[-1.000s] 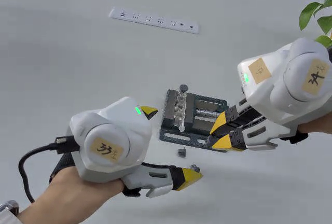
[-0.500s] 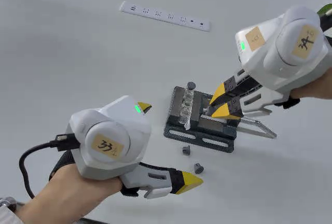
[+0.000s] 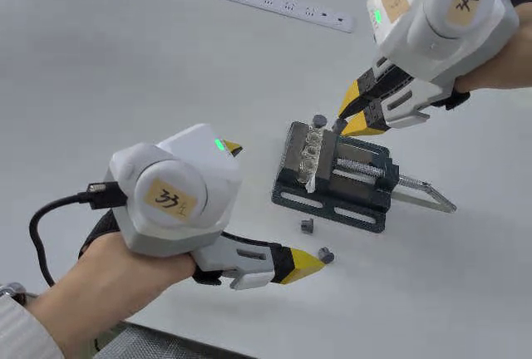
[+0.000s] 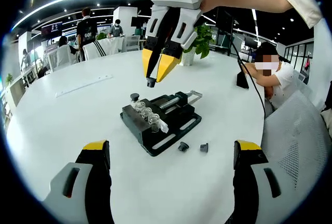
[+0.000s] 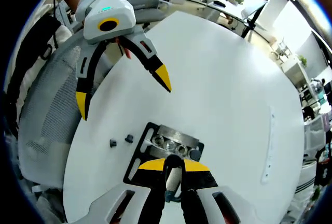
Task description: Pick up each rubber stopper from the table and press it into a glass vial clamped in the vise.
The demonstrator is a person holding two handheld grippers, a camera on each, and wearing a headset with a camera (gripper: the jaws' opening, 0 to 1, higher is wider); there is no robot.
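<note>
The right tongs [image 3: 345, 121] are pinched shut on a dark stopper [image 4: 151, 82], held just above the vials [image 3: 309, 153] clamped in the vise [image 3: 337, 203]. The left tongs [image 3: 268, 207] gape wide and empty. A second stopper [image 3: 326, 255] lies on the counter [image 3: 125, 60] just beside one tip, and a third stopper [image 3: 307, 226] lies between the tips.

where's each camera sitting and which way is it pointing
head view: on the head, looking down at vise, left tool, right tool; both hands show.
left gripper view: on left tool, faces vise; own open jaws show.
right gripper view: on right tool, above vise; own jaws pinch a rubber stopper.
both gripper views share the vise.
</note>
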